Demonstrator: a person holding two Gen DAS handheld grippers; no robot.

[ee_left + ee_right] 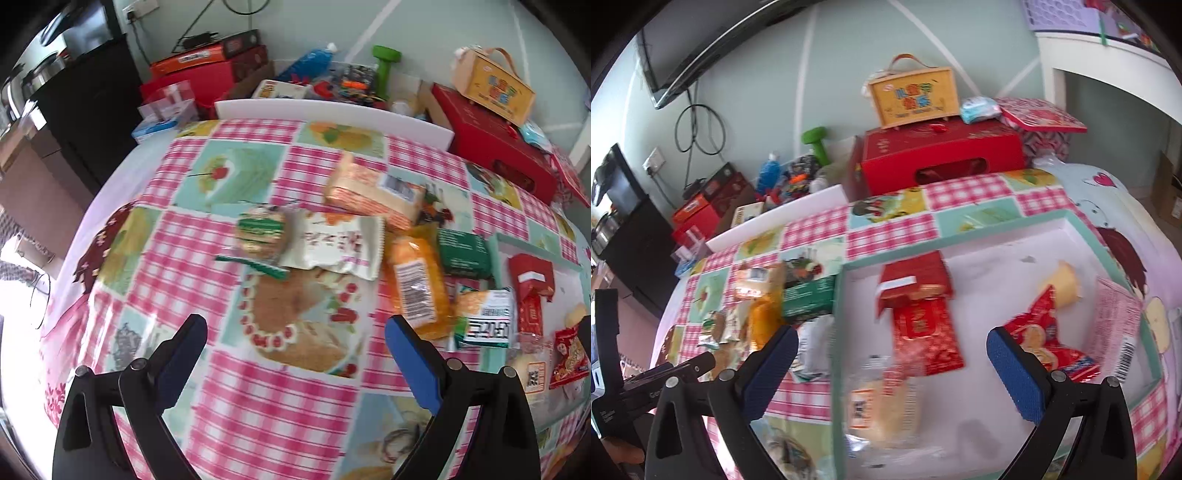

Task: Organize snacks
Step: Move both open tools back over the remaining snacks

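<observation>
Left wrist view showed the left gripper (pixel 295 325) with jaws spread wide and nothing between them, hovering over the checked tablecloth (pixel 258 406). Loose snacks lay in a cluster left of the mint-rimmed tray (pixel 1015 223): a green-labelled cookie pack (pixel 261 230), a white packet (pixel 334 245) touching it, an orange packet (pixel 417 284) and a dark green packet (pixel 465 253) nearest the tray's rim.

Right wrist view showed the right gripper (pixel 892 352) likewise spread and empty, above the tray, where a red carton (pixel 916 280), a red pouch (pixel 1047 347) and a clear-wrapped pastry (pixel 882 402) already lay.

A good next pick would probably be the isolated cookie pack, grasped across its narrow sides. Overlapping wrappers could drag along. A red gift box (pixel 942 155) stood beyond the tray, clear of the work.
</observation>
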